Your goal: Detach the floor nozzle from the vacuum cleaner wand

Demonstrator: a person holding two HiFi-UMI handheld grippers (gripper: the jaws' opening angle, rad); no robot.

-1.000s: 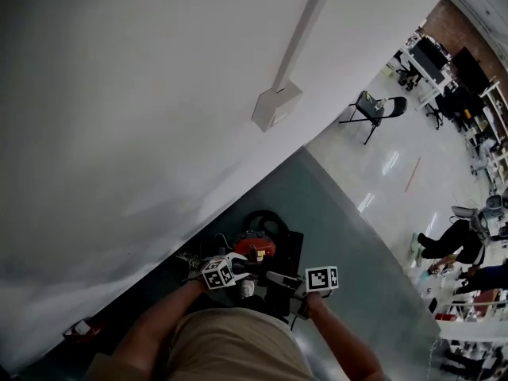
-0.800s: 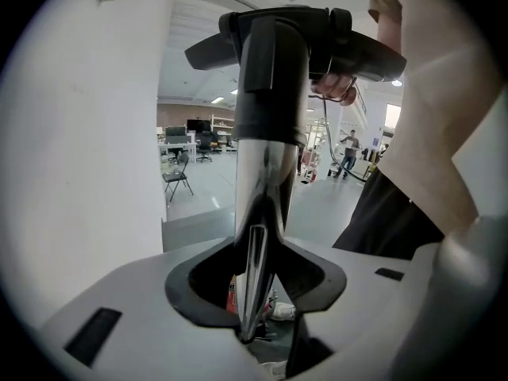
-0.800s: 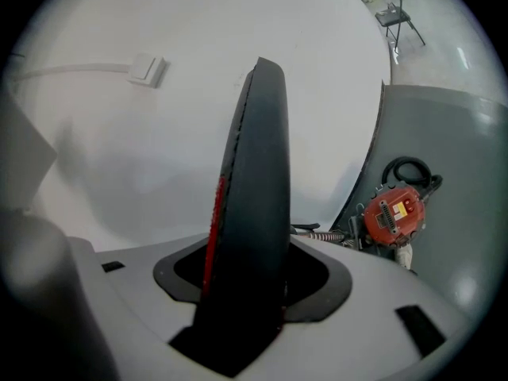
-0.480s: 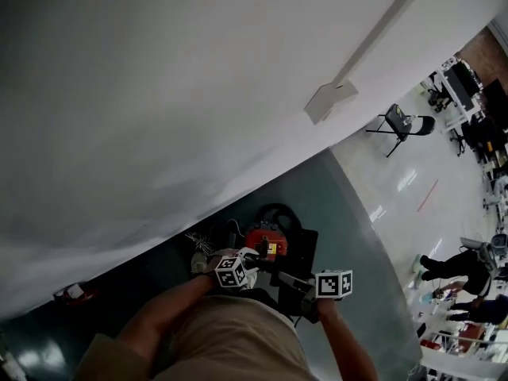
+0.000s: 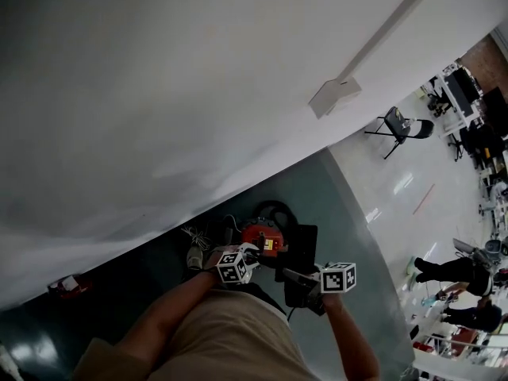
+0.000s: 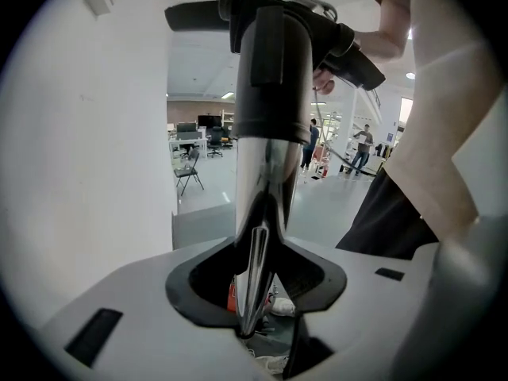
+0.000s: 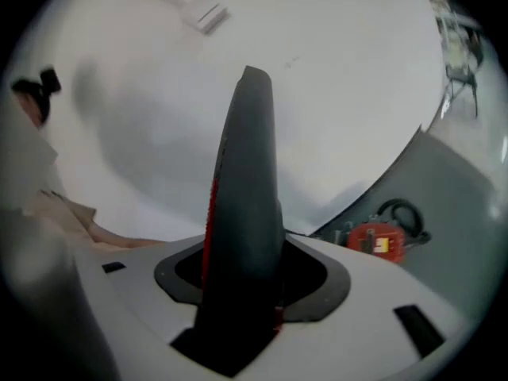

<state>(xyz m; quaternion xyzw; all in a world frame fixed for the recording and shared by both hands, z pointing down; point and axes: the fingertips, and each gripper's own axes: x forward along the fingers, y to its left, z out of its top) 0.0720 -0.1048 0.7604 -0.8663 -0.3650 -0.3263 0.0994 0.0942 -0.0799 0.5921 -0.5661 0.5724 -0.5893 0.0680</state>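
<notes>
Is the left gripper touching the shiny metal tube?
Touching. The left gripper view shows the left gripper shut on the shiny wand, its jaws pressing both sides, no gap.

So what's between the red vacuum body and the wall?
A black hose loop, on the floor between red vacuum body and white wall; head view shows it.

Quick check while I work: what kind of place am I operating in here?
Probably an open-plan lab or office workspace: a folding chair stands on a glossy floor, desks with monitors line the far side, and people are busy in the background, beyond a plain white wall.
</notes>
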